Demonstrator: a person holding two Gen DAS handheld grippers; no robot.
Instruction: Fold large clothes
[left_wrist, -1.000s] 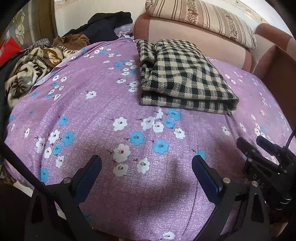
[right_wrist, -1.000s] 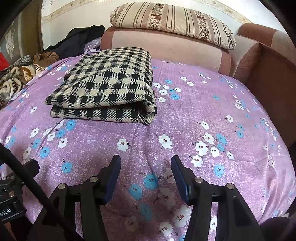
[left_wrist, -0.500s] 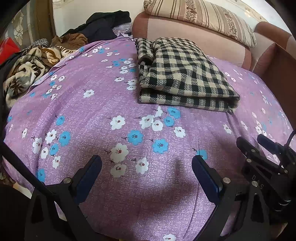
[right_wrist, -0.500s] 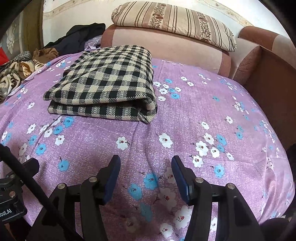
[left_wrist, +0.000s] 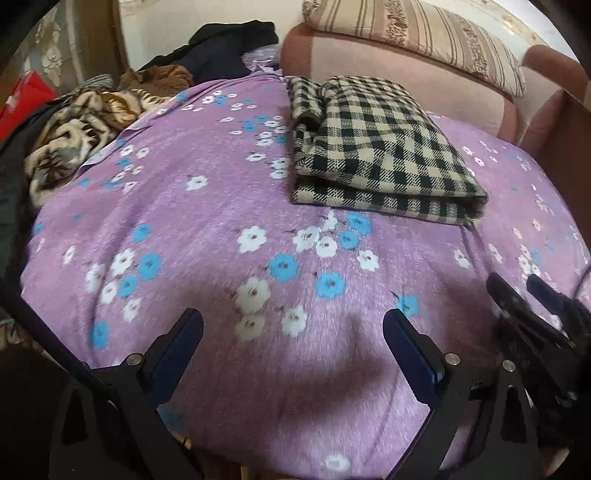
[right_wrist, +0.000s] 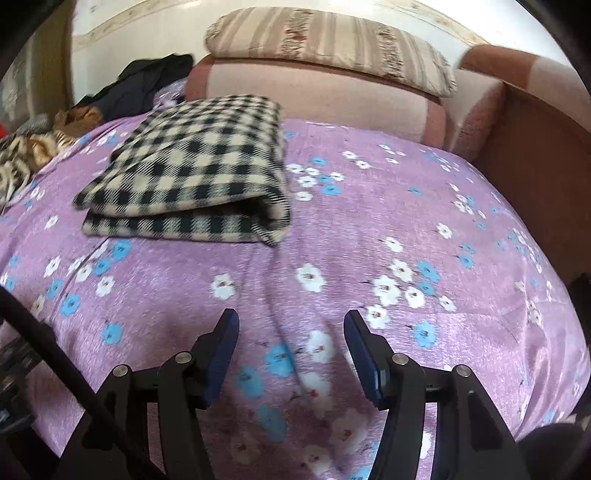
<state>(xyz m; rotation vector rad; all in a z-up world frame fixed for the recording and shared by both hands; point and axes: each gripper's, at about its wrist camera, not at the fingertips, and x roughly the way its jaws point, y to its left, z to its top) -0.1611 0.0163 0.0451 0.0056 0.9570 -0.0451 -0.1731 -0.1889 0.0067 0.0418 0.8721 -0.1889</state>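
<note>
Purple bed cover with white and blue flowers (left_wrist: 207, 206) fills the left wrist view. On it, toward the far right, the black and beige checked garment of thick woven cloth (left_wrist: 384, 155), already folded into a flat, layered rectangle, just in front of the pink sofa back (left_wrist: 354, 51). Left hand-held gripper (left_wrist: 293, 341) low in the picture, above bare cover, well apart from the garment, released, blue pads (left_wrist: 177, 350) wide, nothing between them. At the far left edge, a heap of unfolded clothes in brown, beige and black (left_wrist: 92, 122). At the right edge, black parts of the other tool.

Same folded checked garment (right_wrist: 192, 173) in the right wrist view, now upper left, edges fairly even, the fold opening toward the camera. Right hand-held gripper (right_wrist: 290, 349) over the flowered cover (right_wrist: 406, 206), near the front edge, jaws opening, empty, no cloth touched. Striped cushion (right_wrist: 332, 40) on top of the sofa back.

Judged from this: one large piece looks finished and set down. Probably left to do: the heap at the side, not yet taken.
</note>
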